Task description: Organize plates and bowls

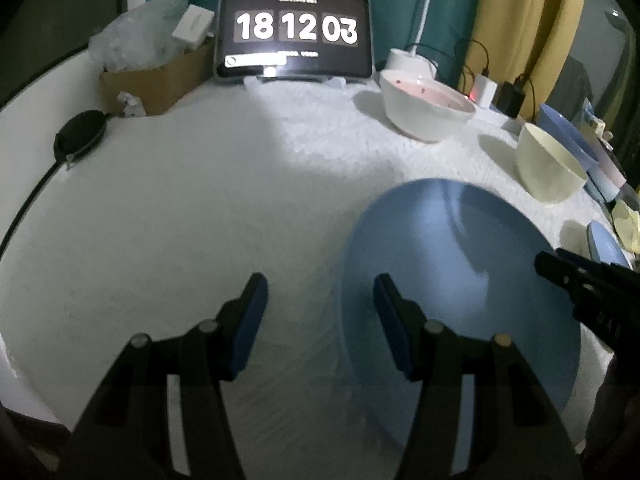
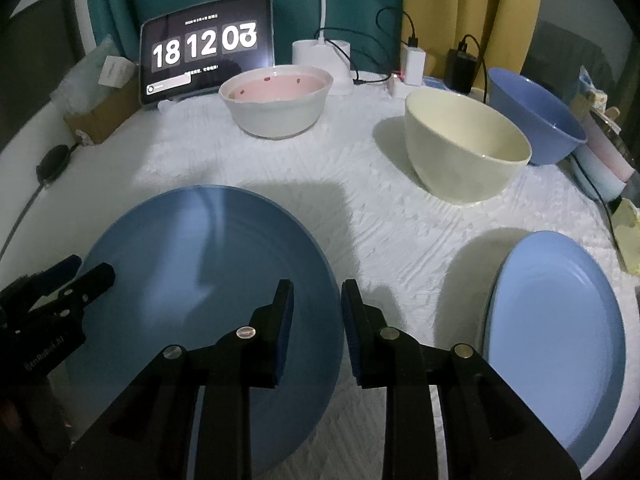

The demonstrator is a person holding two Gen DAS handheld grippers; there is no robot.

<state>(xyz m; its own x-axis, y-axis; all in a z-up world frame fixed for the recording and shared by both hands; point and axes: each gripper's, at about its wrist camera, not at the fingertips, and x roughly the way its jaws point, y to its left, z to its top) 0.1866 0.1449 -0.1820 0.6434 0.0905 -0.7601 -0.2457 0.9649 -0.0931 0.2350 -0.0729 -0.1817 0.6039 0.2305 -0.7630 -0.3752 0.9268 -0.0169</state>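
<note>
White textured cloth (image 2: 360, 208) under everything, dark blue plate (image 2: 208, 280) at my nine o'clock straddled by my right gripper (image 2: 316, 320), jaws parted and empty, left gripper (image 1: 320, 320) likewise released, so a shallow bite could skid it toward the cream bowl (image 2: 464, 148).

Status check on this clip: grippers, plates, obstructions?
Left gripper open, right gripper open, both empty. Dark blue plate flat under both. Light blue plate beside, untouched. Nothing blocking.

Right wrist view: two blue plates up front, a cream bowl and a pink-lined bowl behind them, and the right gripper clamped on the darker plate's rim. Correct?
Not quite. The right gripper is open above the dark blue plate, gripping nothing, as the right wrist view shows. The light blue plate, cream bowl and pink-lined bowl are as you say.
</note>
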